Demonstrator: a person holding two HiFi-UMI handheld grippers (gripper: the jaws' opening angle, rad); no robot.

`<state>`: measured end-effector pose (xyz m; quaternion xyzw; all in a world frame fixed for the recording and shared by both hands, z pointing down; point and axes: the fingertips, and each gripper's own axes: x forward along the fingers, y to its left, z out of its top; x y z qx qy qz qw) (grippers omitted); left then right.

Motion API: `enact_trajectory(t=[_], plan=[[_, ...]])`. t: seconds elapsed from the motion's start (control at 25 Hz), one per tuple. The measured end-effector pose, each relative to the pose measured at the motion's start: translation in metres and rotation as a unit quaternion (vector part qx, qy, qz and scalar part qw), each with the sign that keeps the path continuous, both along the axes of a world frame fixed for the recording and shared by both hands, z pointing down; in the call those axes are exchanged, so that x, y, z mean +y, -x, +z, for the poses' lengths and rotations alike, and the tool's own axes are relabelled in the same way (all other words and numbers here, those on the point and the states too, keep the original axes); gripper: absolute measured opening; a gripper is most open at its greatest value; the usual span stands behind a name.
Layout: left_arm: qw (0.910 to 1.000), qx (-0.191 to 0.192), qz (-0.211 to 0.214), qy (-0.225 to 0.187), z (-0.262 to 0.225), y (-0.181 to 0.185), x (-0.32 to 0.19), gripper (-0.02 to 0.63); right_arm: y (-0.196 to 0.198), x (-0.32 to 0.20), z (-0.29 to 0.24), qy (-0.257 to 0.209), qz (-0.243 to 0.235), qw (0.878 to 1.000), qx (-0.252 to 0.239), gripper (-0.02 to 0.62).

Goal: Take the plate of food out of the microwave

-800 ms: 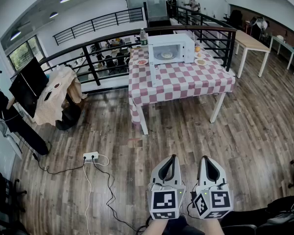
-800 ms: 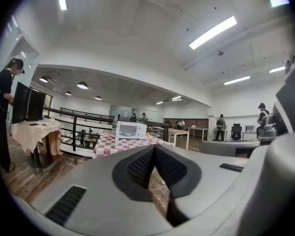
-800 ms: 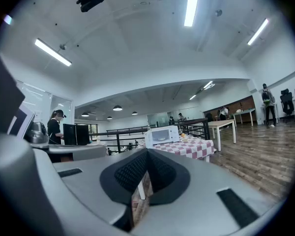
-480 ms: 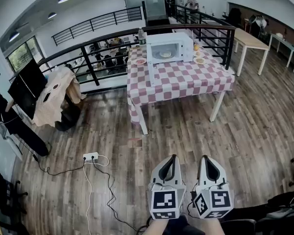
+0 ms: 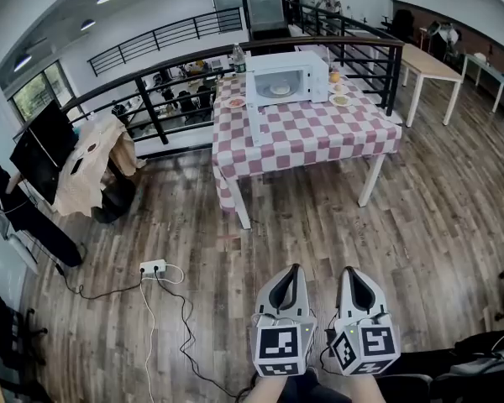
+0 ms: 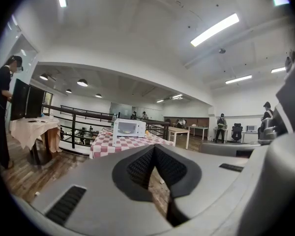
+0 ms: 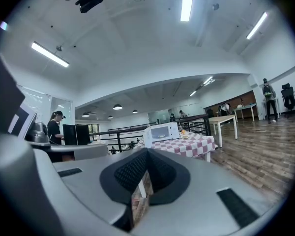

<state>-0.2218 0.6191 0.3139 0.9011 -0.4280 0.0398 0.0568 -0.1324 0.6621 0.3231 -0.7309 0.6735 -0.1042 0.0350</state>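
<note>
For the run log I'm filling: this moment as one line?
left gripper: shut, empty | right gripper: shut, empty | microwave: on checkered table, far ahead | plate of food: inside it

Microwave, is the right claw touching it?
Apart. The head view shows the right claw low in the picture, with wood floor between it and the microwave on the table.

Floor [image 5: 420, 225] under you: wood planks, worn grain, low sheen. Table [image 5: 372, 179] legs are white & smooth; the checked cloth [image 5: 319, 137] over it is red-white fabric, soft folds at the corners. Microwave [image 5: 286, 78]: white shell, smooth, glossy. Railing [image 5: 151, 107]: black metal, matt-ish. Your left gripper [image 5: 295, 269] & right gripper [image 5: 350, 269]: matt grey plastic shells, jaws lined w/ black ribbed pads [image 6: 140, 166]. Beige cloth [image 5: 88, 166] at left, crumpled. Power strip [image 5: 154, 267]: white plastic.
</note>
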Motion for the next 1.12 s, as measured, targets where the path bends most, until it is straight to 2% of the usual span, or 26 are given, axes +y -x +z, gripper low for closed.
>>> enact_trajectory(t=[0.44, 1.12], plan=[[0.9999, 0.007, 0.006, 0.013, 0.011, -0.024, -0.042, 0.011, -0.023, -0.040, 0.016, 0.013, 0.009, 1.000, -0.011, -0.006], [0.9994, 0.003, 0.028, 0.021, 0.020, -0.040, -0.206, 0.011, -0.038, -0.200, 0.022, 0.018, 0.032, 0.999, -0.021, -0.006]])
